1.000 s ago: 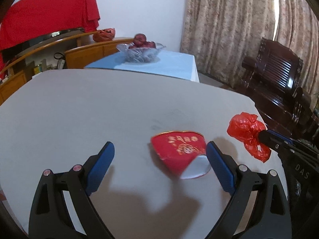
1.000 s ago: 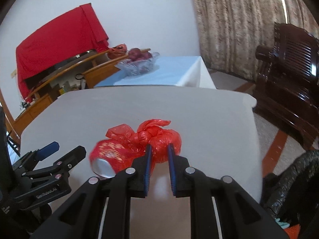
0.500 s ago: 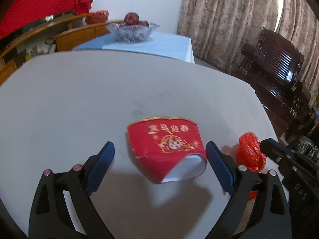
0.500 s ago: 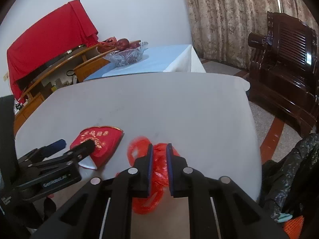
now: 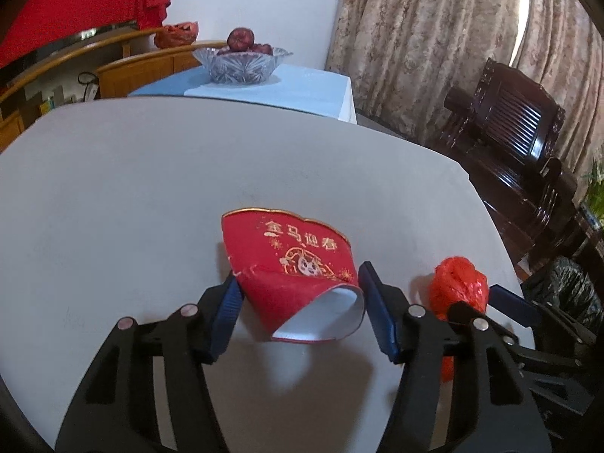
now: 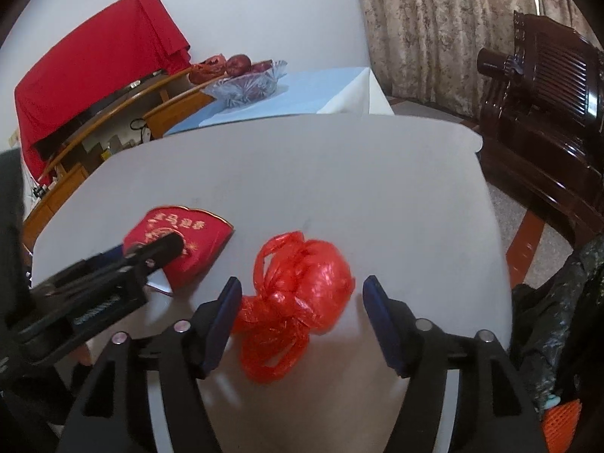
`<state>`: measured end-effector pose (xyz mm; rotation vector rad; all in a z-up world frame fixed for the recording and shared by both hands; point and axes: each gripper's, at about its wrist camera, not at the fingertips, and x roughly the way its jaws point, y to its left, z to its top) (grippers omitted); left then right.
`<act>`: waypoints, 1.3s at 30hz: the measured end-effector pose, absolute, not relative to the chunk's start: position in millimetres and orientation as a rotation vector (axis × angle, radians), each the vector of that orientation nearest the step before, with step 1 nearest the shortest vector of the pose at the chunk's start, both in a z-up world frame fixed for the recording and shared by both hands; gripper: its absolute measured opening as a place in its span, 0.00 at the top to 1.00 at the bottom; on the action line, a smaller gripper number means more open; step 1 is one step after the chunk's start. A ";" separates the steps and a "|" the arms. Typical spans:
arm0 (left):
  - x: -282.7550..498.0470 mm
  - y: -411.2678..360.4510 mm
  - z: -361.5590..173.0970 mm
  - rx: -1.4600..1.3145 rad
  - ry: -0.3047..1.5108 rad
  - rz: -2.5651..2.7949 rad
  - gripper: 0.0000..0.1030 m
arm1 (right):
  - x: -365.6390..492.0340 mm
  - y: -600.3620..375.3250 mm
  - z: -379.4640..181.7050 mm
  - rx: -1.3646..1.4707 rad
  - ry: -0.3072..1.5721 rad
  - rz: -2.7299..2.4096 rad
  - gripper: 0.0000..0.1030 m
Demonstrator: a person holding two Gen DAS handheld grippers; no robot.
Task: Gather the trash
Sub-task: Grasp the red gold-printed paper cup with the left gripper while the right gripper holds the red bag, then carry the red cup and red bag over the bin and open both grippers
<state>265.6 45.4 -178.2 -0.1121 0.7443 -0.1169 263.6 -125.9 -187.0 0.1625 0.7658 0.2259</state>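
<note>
The left gripper (image 5: pixel 297 307) has its blue pads set close on either side of the crushed red paper cup (image 5: pixel 292 268); the left pad touches the cup's torn edge and the right pad sits just beside its white mouth, so the grip looks about to bite, but whether it really bears on the cup cannot be told. The right gripper (image 6: pixel 302 311) stands wide open, with the knotted red plastic bag (image 6: pixel 298 294) between its fingers and free of both pads; the left pad is just beside the bag's crumpled tail. Both pieces of trash lie on the near part of the grey table (image 5: pixel 151 188), the cup to the left, the bag to its right, near the table's right edge. By my judgement the task is at an early stage: neither piece is in a bin, and both must yet be gripped and carried off. A dark bag (image 6: pixel 558 302) hangs off the right side below the table, possibly the trash bag, but it is cut off at the frame's edge and its opening is not visible. The left gripper's body hides part of the cup in the right view.
</note>
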 end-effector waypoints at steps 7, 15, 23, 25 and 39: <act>256.2 56.2 -173.7 -0.112 0.743 -0.110 0.43 | 269.3 -119.6 -189.6 0.173 0.797 0.275 0.61; 242.5 65.8 -171.3 -0.151 0.737 -0.116 0.44 | 255.0 -115.1 -171.4 0.153 0.736 0.276 0.63; 223.3 59.5 -136.3 -0.132 0.648 -0.143 0.44 | 236.8 -126.0 -137.6 0.135 0.657 0.266 0.63; 217.5 55.5 -127.5 -0.131 0.632 -0.155 0.44 | 230.9 -130.7 -129.6 0.132 0.641 0.264 0.63; 176.6 -5.8 -85.8 -0.104 0.546 -0.271 0.44 | 179.6 -180.2 -73.9 0.134 0.520 0.198 0.63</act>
